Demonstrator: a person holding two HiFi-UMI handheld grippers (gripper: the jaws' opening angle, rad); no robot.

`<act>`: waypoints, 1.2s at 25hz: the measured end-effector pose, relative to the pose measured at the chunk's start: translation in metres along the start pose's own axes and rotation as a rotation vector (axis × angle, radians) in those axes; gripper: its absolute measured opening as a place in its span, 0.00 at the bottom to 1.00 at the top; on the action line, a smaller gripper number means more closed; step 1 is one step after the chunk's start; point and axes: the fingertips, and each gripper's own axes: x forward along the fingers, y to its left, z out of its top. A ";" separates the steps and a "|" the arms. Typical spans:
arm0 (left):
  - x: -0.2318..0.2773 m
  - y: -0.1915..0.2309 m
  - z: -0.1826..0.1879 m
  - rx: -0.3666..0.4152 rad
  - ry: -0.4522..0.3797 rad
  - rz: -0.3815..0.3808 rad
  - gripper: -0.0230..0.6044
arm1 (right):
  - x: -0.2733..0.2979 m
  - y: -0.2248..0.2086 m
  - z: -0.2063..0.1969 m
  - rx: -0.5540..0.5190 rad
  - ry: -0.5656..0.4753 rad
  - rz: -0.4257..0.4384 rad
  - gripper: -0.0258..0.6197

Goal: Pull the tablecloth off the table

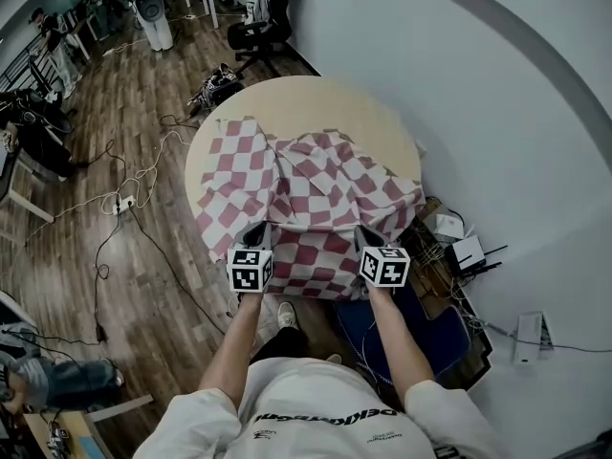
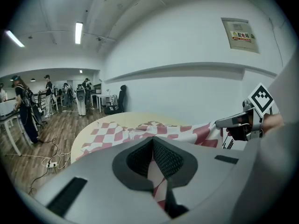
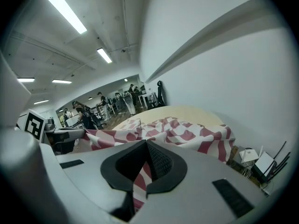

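A red-and-white checked tablecloth (image 1: 306, 194) lies rumpled over the near half of a round pale table (image 1: 316, 103); the far part of the tabletop is bare. The cloth's near edge hangs off toward me. My left gripper (image 1: 256, 229) is shut on the cloth's near edge at the left, and my right gripper (image 1: 366, 235) is shut on it at the right. In the left gripper view the cloth (image 2: 156, 169) is pinched between the pads, and the right gripper (image 2: 233, 123) shows at the right. The right gripper view shows the cloth (image 3: 142, 178) clamped in its jaws.
A curved white wall (image 1: 478, 113) runs close behind and right of the table. A router and cables (image 1: 464, 251) and a blue chair (image 1: 421, 328) lie at the right. Cables (image 1: 134, 199) trail over the wooden floor at the left. A black office chair (image 1: 263, 27) stands beyond.
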 end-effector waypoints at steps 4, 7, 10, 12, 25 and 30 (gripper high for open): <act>-0.023 -0.008 0.004 -0.008 -0.029 0.018 0.06 | -0.020 0.008 0.007 -0.007 -0.035 0.017 0.09; -0.048 -0.010 0.008 -0.028 -0.058 0.029 0.06 | -0.038 0.025 0.011 -0.027 -0.063 0.030 0.09; -0.071 -0.017 0.012 -0.029 -0.081 0.032 0.06 | -0.058 0.035 0.011 -0.034 -0.088 0.043 0.09; -0.083 -0.024 0.013 -0.015 -0.092 0.030 0.06 | -0.069 0.038 0.008 -0.034 -0.097 0.047 0.09; -0.174 -0.067 0.001 0.030 -0.177 0.047 0.06 | -0.150 0.063 -0.027 -0.040 -0.180 0.083 0.09; -0.201 -0.077 0.012 0.025 -0.223 0.066 0.06 | -0.178 0.073 -0.018 -0.044 -0.227 0.099 0.09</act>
